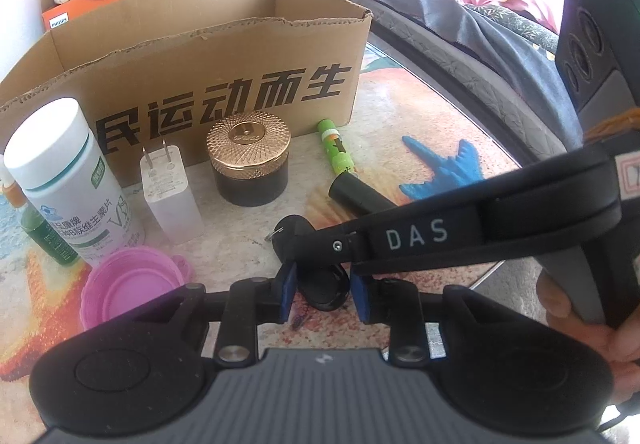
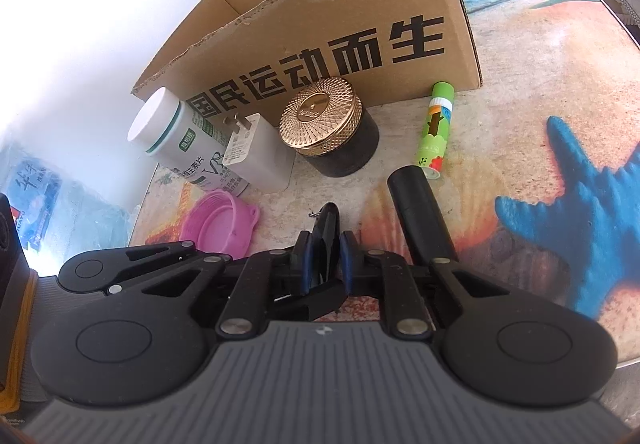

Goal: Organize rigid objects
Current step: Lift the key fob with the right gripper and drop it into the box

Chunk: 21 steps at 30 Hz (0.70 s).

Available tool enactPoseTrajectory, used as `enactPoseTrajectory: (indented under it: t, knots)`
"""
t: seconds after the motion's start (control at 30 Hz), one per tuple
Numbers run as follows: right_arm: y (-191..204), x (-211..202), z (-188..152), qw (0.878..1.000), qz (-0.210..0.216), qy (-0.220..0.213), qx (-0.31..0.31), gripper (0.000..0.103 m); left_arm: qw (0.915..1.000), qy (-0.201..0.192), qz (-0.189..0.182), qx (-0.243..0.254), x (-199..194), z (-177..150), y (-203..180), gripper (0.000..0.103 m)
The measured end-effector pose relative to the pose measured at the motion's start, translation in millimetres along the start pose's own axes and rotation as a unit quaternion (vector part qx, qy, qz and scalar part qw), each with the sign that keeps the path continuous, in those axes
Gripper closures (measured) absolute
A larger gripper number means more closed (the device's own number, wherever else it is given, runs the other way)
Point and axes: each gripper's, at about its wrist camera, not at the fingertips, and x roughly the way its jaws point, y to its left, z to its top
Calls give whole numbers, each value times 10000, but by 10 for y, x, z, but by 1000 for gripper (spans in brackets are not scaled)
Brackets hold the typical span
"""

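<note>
A black key fob (image 1: 325,294) with a small ring lies low over the patterned tabletop (image 1: 400,124). My left gripper (image 1: 324,292) has its blue pads against the fob's rounded near end. My right gripper (image 1: 298,244) reaches in from the right, marked DAS, and is shut on the fob's far part. In the right wrist view the right gripper (image 2: 325,264) clamps the thin fob (image 2: 326,228) between blue pads, ring end pointing away. An open cardboard box (image 1: 224,56) (image 2: 360,4) stands behind.
In front of the box stand a white vitamin bottle (image 1: 68,180), a white charger plug (image 1: 170,192), a gold-lidded dark jar (image 1: 250,164), a green tube (image 1: 336,148), a black cylinder (image 1: 360,196) and a pink folded cup (image 1: 132,284). A bed (image 1: 460,4) borders the table's right.
</note>
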Motion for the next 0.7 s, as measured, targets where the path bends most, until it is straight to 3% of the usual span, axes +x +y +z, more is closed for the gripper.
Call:
enactPoseTrajectory:
  t: [0.23, 0.43, 0.57, 0.7]
  knots:
    - [51, 86, 39, 10000, 45, 55, -69, 88, 9999, 30, 147, -55, 105, -27, 28, 65]
    - [68, 114, 28, 10000, 13, -2, -43, 88, 9997, -36, 189, -129, 89, -47, 35, 66]
    - [152, -9, -4, 9999, 19, -80, -62, 88, 9995, -143, 256, -120, -80, -55, -4, 66]
    - [413, -240, 78, 9990, 114, -338, -255, 88, 9974, -497, 508, -69, -438, 56, 4, 66]
